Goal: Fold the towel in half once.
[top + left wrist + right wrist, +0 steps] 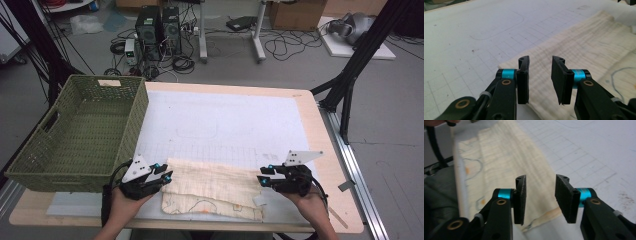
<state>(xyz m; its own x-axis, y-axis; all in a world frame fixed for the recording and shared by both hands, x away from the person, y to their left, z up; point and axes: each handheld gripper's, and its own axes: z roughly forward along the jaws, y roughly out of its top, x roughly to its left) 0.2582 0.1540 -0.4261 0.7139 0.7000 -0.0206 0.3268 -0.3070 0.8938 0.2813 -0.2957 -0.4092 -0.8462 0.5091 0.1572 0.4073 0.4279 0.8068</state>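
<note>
A cream folded cloth [212, 189] with faint printed marks lies flat on the white gridded mat [220, 125] near the table's front edge. My left gripper [166, 175] sits at the cloth's left end with its jaws apart and nothing pinched; in the left gripper view the cloth [584, 47] lies under and beyond the left gripper [540, 75]. My right gripper [264, 179] sits at the cloth's right end, also open. In the right gripper view the cloth [506, 162] runs away beneath the right gripper [541, 195], whose pads touch nothing.
A green woven basket [80, 132] stands on the table's left side, close to my left hand. The wooden table edge [330, 165] borders the mat on the right. Computers, cables and boxes sit on the floor beyond the table.
</note>
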